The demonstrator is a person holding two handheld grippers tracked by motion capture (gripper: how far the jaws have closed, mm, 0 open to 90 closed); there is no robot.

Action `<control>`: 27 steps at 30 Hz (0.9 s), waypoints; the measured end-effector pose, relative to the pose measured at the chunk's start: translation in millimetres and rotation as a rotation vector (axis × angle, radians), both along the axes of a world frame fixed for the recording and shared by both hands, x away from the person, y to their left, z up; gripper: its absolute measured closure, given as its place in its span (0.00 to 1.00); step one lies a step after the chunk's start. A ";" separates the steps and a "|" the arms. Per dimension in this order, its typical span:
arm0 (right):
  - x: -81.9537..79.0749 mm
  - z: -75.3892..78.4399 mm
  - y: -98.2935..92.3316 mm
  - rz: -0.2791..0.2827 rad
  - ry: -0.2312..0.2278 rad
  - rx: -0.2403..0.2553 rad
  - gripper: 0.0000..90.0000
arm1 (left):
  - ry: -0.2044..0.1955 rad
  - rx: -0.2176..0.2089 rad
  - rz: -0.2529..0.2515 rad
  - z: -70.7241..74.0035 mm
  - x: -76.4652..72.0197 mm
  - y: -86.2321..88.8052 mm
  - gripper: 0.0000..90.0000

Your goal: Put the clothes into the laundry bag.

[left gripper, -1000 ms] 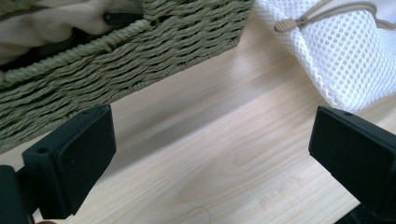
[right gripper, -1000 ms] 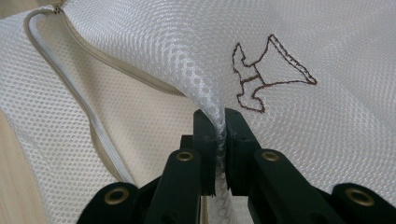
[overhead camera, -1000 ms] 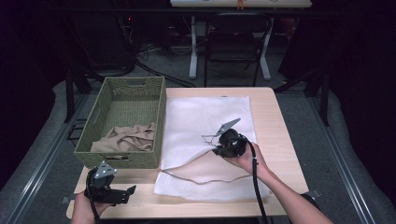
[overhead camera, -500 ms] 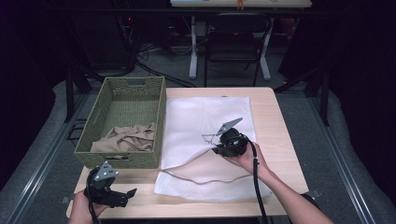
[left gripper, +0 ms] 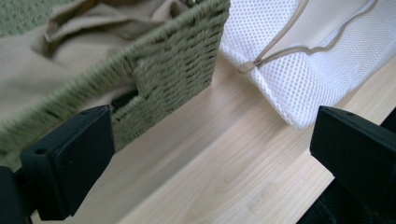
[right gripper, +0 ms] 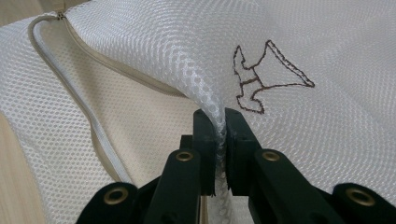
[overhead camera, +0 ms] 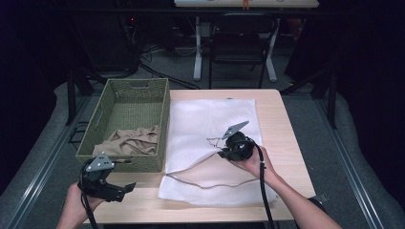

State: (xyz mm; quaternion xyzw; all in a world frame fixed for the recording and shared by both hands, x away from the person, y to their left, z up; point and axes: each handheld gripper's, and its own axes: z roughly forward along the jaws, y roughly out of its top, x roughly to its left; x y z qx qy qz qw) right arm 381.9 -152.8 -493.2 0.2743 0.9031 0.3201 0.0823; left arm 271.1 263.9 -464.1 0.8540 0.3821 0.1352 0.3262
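On the desk (overhead camera: 286,143), a white mesh laundry bag (overhead camera: 210,119) lies flat beside a green woven basket (overhead camera: 165,119) holding a tan garment (overhead camera: 131,140). The right gripper (overhead camera: 223,151) has its jaws pinched on the upper layer of mesh by the unzipped opening, lifting it. The left gripper (overhead camera: 125,187), jaws wide and empty, hovers near the basket's front corner. Loading looks to be the step; next, the left must reach in and grasp the garment.

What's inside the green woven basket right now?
A crumpled beige fabric garment lies in the near end of the green woven basket; the far part shows bare woven floor. Whatever lies beneath the cloth, or tight against the near wall, is hidden.
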 end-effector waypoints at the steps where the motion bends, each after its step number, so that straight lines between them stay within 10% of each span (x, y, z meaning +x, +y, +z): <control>1: 0.0 -0.2 0.2 0.000 0.000 -0.001 0.94 | -0.003 0.005 -0.005 4.0 2.8 0.0 0.00; 11: 0.4 -0.9 1.2 0.002 0.001 -0.004 0.94 | 0.005 0.054 -0.051 35.8 41.1 0.3 0.00; 27: 0.5 -1.2 1.2 0.005 -0.002 -0.007 0.94 | 0.048 0.143 -0.082 43.1 101.5 -8.6 0.00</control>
